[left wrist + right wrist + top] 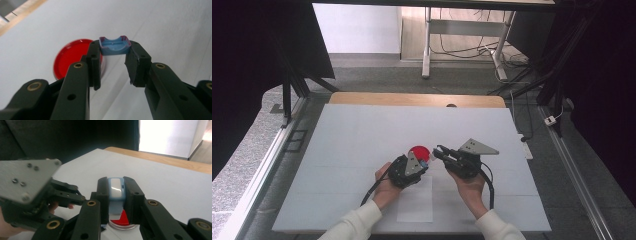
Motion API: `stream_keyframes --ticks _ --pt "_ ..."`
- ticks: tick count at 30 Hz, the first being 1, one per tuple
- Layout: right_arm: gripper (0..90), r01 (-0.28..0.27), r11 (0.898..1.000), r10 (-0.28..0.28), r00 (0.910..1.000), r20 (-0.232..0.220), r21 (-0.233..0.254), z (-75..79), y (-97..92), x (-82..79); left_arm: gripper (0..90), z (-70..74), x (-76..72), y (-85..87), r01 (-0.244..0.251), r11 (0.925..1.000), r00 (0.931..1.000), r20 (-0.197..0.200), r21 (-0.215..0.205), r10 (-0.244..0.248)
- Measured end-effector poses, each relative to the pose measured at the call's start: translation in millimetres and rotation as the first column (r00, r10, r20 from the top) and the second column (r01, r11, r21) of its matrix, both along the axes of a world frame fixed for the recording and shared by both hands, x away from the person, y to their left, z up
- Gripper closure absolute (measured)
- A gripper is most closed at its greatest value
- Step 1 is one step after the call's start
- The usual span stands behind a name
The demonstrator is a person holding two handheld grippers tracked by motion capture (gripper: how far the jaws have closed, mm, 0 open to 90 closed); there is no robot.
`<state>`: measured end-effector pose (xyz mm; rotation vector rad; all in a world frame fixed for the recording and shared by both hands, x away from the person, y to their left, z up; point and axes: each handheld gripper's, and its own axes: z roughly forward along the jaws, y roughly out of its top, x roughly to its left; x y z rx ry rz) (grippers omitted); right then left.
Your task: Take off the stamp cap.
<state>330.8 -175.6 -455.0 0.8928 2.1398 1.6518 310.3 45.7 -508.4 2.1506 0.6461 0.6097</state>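
Blue plastic piece (114, 46) pinched in my left gripper (113, 53), just above the red dish (72, 57). My right gripper (117, 192), beside the dish, is clamped on a blue-and-white part (116, 188). Step seems to be fitting the two; next, careful alignment.

A lab set up for recording: a surface (362, 130) under white sheeting, black curtains (252, 60) on both sides, metal rails (267, 165) on grey carpet (377, 75), loose cables (462, 50) beneath a desk (462, 25) behind.
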Motion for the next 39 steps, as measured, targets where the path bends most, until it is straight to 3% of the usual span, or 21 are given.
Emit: stream_keyframes --ticks 15,39 --pt "75.1 -0.014 1.0 0.014 0.9997 -0.02 -0.012 -4.6 2.2 2.5 65.4 3.0 0.1 6.3 -0.001 0.999 1.0 0.006 -0.045 0.001" --pt "75.1 0.002 1.0 -0.002 1.0 -0.002 -0.003 -1.9 -4.7 4.2 65.2 11.4 0.0 33.0 -0.032 0.9934 0.9993 -0.024 -0.11 0.03"
